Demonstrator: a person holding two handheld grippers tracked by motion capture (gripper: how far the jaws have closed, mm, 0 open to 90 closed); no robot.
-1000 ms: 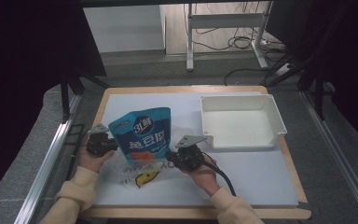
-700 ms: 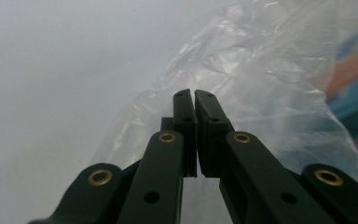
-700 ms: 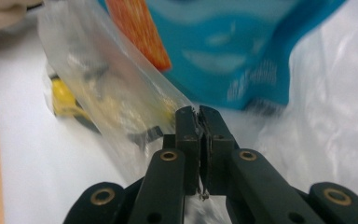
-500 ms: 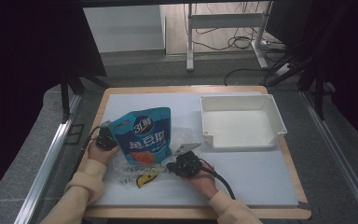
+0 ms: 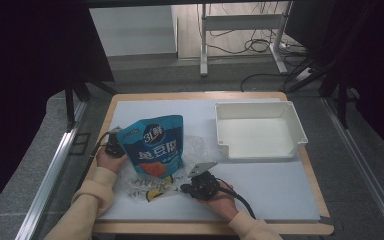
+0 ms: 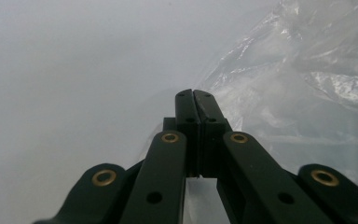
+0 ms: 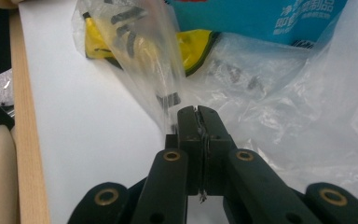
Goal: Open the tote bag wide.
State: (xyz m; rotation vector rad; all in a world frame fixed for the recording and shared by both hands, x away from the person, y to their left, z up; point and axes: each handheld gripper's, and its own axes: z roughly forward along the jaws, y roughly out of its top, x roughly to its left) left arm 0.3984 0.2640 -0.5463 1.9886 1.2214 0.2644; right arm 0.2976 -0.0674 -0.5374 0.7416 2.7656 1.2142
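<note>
Thin film could tear or slip out, tipping the pouch.
Both hands low, either side of blue snack pouch (image 5: 156,146): right gripper (image 7: 199,112) pinched shut on clear plastic bag (image 7: 279,98), left gripper (image 6: 193,95) shut at the bag's edge, hold there unclear; pouch just beyond the tips.

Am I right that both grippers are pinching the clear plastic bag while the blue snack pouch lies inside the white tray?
Not quite: the blue snack pouch stands on the clear plastic bag, beside the white tray, not inside it, as the high view shows. The rest stands.
</note>
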